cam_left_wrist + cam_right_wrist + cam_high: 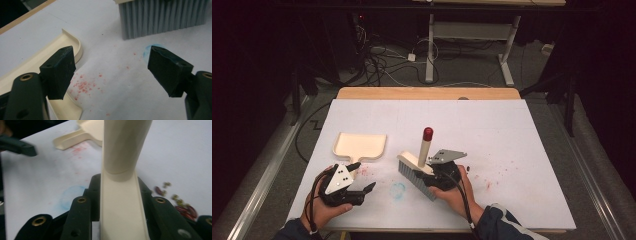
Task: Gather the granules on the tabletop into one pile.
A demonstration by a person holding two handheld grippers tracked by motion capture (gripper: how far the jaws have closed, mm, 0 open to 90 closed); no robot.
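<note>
Right claw (435, 172) clamps brush (419, 167); left claw (362, 192) agape beside dustpan (360, 145).

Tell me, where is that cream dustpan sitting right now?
In the high view the dustpan lies flat on the white table's left half, just beyond the open left claw and left of the brush.

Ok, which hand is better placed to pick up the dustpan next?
Left. Its tool is open and sits beside the dustpan's handle, while the right tool is shut on the brush.
</note>
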